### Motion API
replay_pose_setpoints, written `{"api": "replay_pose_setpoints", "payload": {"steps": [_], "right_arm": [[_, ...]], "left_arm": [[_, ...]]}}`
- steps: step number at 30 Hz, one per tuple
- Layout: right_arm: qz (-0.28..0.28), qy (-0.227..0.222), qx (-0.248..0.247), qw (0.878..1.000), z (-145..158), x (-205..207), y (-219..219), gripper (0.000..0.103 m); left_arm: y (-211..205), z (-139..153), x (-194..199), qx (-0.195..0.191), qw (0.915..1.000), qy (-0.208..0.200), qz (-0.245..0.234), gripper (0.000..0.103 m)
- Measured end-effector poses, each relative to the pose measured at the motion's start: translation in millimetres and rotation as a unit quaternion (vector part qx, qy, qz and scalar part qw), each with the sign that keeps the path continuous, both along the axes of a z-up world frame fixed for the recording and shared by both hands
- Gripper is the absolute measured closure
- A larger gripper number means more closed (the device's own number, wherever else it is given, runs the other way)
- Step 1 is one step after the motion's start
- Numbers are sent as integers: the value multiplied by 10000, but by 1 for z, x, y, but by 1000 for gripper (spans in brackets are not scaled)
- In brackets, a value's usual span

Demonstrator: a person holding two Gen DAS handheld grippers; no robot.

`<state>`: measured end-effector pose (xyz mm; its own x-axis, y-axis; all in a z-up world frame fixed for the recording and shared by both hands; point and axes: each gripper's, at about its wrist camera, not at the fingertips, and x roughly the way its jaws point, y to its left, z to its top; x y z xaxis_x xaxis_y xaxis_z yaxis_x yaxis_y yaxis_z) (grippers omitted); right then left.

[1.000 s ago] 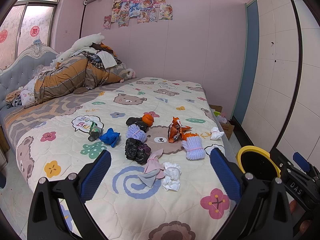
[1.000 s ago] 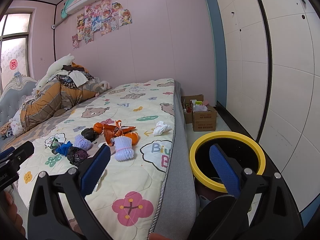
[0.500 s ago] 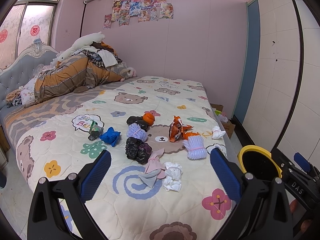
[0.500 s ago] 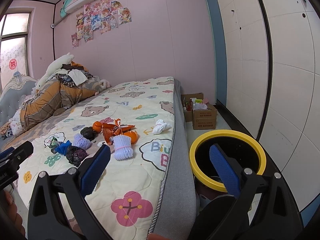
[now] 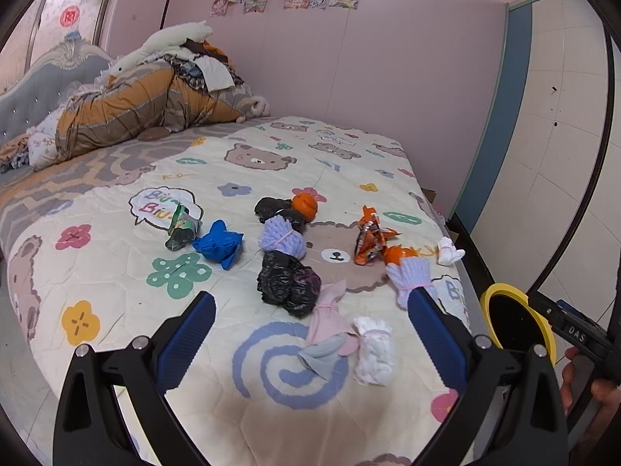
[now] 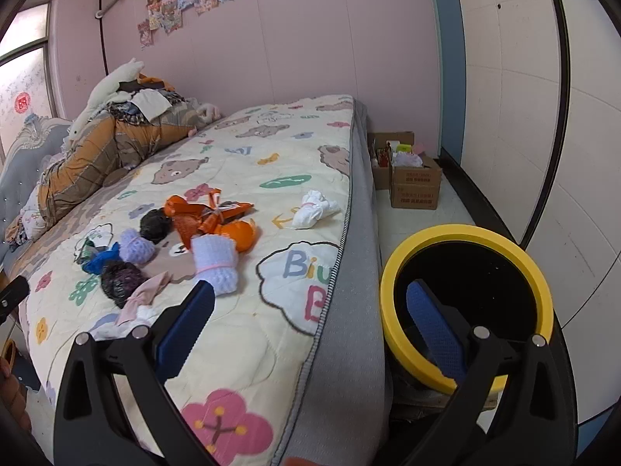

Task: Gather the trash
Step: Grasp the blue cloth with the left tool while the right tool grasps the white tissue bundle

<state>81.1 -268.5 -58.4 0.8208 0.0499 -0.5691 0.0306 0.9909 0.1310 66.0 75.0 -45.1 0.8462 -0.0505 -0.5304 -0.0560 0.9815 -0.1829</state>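
The bedspread [image 5: 116, 272] is showing as quilted matt cloth with stitched seams. A black bag [image 5: 289, 285] near the middle is looking like crinkled glossy plastic, and the orange wrapper [image 5: 368, 239] to its right is shining like foil. The white bundle [image 6: 215, 266] is appearing as ribbed knitted foam or cloth. The bin [image 6: 392, 299] rim is gleaming as smooth yellow plastic. Far right, cardboard boxes [image 6: 415, 188] are looking matt brown. The left tool [image 5: 310, 334] pads are showing rough blue rubber.

Crumpled trash bundles [image 5: 289, 285] lie scattered on the quilt beside a yellow-rimmed bin [image 6: 465, 303].
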Motion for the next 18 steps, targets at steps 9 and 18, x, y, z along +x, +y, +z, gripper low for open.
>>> {"api": "replay_pose_setpoints", "payload": {"steps": [9, 18], "right_arm": [[152, 18, -123, 9998, -7, 82, -1, 8], [94, 409, -283, 9987, -25, 167, 3, 8]], "left_arm": [[52, -24, 66, 148, 9975, 500, 487, 7], [98, -46, 127, 168, 9912, 901, 954, 7]]}}
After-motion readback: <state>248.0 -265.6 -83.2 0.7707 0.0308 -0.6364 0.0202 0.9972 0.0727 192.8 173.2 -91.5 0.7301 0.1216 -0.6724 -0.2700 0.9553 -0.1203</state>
